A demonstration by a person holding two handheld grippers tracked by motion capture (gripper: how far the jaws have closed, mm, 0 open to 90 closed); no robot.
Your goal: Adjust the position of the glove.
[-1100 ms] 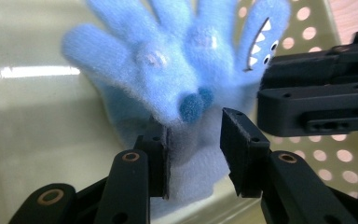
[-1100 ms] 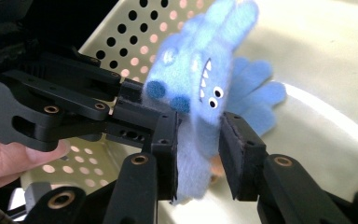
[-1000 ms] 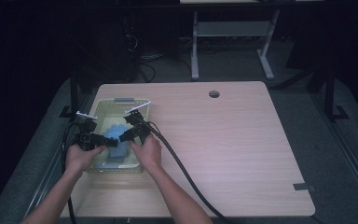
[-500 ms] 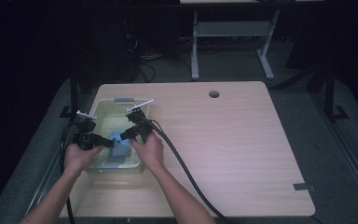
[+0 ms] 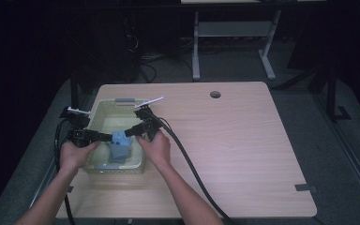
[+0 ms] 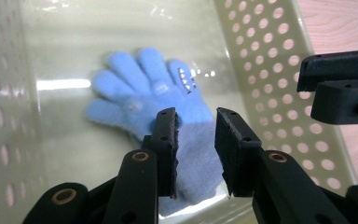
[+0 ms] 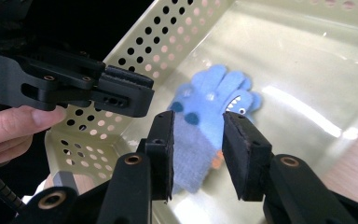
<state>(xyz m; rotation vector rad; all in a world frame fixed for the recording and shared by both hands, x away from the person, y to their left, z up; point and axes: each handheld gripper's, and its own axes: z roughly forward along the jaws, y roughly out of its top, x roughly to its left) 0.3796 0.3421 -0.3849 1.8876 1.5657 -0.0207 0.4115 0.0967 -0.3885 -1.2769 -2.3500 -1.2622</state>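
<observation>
Dark room, floor cluttered with cables behind a pale wood bench (image 5: pixel 243 154); round grommet hole (image 5: pixel 215 94) near its far edge.

Basket (image 5: pixel 99 115): pale green, perforated walls, at the bench's left edge, towards the near-left corner. Grey tab on its far rim. Your hands flank its near end.

Glove (image 5: pixel 120 146): blue knit with a grey cuff, lying in the basket at the near end. In the left gripper view (image 6: pixel 142 93) its fingers spread away from you, a row of small white teeth printed near one side. In the right gripper view (image 7: pixel 214 107) it shows dark blue dots, a toothed mouth and an orange patch by the cuff.

Left gripper (image 5: pixel 104 137): held in your left hand (image 5: pixel 75 154) over the basket's left wall, reaching inward to the glove. In its own view (image 6: pixel 196 140) the jaws stand narrowly apart, with the grey cuff seen in the gap between them; you cannot tell from that view whether the pads touch the fabric.

Right gripper (image 5: pixel 133 131): held in your right hand (image 5: pixel 155 149) at the basket's right wall, pointing in at the glove from the other side. In its own view (image 7: pixel 198 140) the jaws are moderately apart, framing the cuff below; no grip on it is visible.

Cables (image 5: pixel 192 173): black, trailing from each gripper towards the bench's near edge.
</observation>
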